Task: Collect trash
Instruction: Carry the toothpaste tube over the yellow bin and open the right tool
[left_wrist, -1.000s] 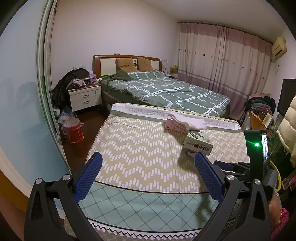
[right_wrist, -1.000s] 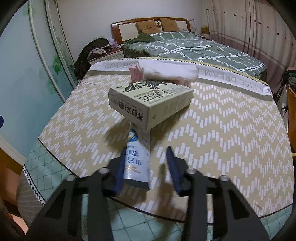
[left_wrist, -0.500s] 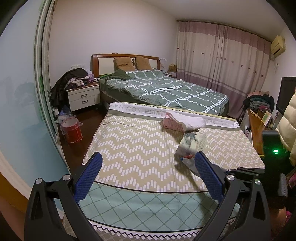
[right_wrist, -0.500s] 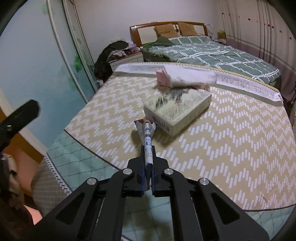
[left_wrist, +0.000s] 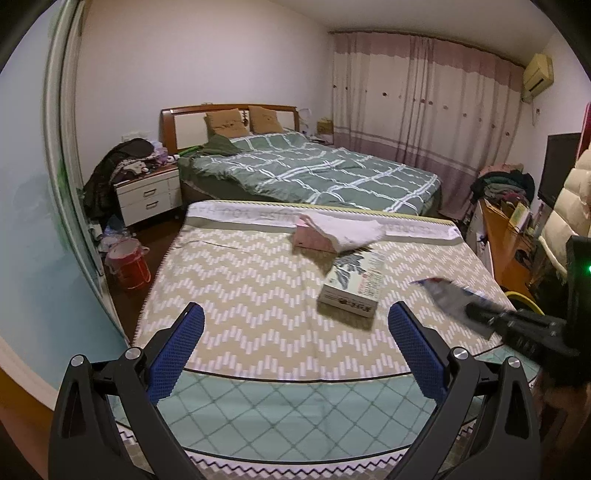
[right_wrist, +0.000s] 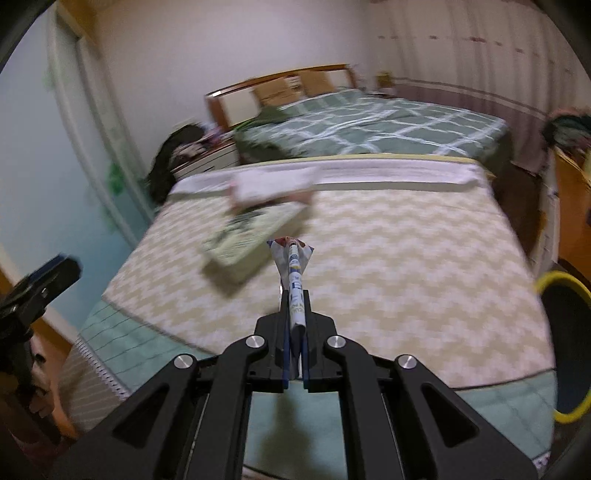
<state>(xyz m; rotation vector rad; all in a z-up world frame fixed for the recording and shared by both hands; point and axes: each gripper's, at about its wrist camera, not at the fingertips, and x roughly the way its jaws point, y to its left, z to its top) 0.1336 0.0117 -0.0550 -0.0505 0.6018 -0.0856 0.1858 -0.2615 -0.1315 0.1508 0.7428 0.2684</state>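
From the left wrist, one left claw hovers spread wide and empty over the near bed, on which lie one printed box and one pink packet under a white cloth. From the right wrist, one right claw, angled downward, is pressed together on one flattened wrapper, held above the bed, beside a yellow-rimmed bin.
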